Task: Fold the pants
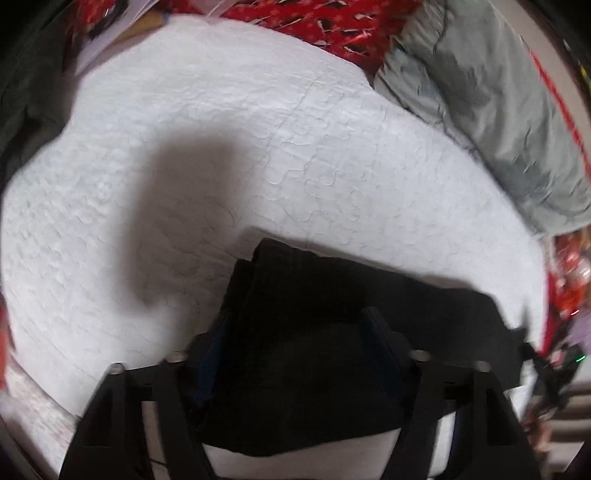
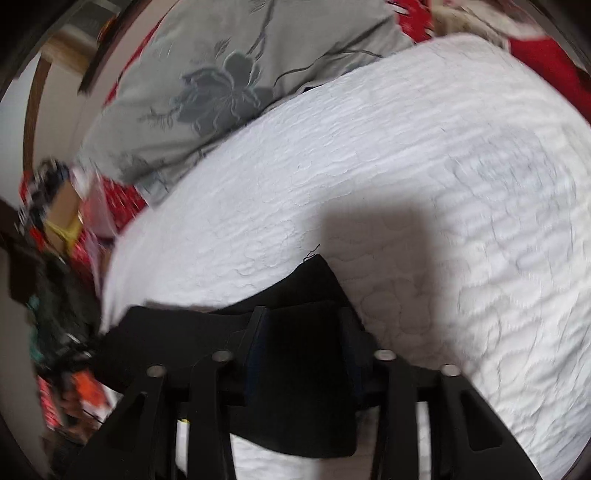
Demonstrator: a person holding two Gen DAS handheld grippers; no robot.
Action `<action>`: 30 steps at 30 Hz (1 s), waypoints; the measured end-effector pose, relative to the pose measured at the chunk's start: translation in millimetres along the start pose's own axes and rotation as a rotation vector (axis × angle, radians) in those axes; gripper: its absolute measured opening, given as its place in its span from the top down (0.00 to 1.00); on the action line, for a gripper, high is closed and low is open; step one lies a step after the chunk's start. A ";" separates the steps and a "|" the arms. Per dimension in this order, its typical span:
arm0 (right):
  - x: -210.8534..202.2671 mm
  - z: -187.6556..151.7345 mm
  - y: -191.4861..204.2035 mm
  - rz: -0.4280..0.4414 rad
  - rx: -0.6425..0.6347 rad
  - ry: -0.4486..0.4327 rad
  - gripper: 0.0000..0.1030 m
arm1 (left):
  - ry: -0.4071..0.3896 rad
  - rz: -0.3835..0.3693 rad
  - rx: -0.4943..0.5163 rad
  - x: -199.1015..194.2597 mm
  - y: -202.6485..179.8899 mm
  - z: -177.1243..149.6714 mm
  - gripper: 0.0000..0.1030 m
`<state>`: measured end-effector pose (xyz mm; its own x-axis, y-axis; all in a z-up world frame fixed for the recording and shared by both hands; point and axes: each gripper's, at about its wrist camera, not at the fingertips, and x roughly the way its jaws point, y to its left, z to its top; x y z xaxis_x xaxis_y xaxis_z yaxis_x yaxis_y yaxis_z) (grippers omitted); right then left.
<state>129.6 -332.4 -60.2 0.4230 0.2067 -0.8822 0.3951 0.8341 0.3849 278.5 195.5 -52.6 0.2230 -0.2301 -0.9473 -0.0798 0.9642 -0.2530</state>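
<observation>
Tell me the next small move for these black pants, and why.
Probably lift both hand-held grippers clear. The black pants already lie as a compact folded stack on the white quilt, with the left hand-held gripper and right hand-held gripper straddling them.

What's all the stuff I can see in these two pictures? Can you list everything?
pants: one pair, black, folded, on the white quilt under both tools
quilt: one, white, stitched, spread across the bed
pillow: one, grey with a flower print, at the quilt's far edge
red blanket: one, red patterned, beyond the quilt
clutter: several blurred items, mixed colours, beside the bed
left tool: one, black, fingers either side of the pants; grip unclear
right tool: one, black, likewise
</observation>
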 end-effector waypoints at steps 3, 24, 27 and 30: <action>-7.6 12.6 15.1 -0.027 -0.075 -0.010 0.91 | -0.053 -0.051 -0.053 -13.0 5.0 -3.1 0.84; -42.5 -3.3 -12.8 0.014 0.041 -0.054 0.62 | -0.136 -0.125 -0.222 -59.1 62.2 -53.4 0.40; -42.6 -16.5 -19.0 0.029 0.070 -0.030 0.61 | -0.099 -0.190 -0.240 -54.5 64.1 -76.3 0.39; -43.0 -28.2 -26.2 0.050 0.119 -0.018 0.61 | -0.087 -0.238 -0.253 -48.0 62.6 -88.2 0.38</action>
<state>78.0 -348.7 -40.0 0.4590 0.2359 -0.8565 0.4664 0.7566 0.4583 177.1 255.3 -40.3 0.3454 -0.4218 -0.8383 -0.2511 0.8192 -0.5157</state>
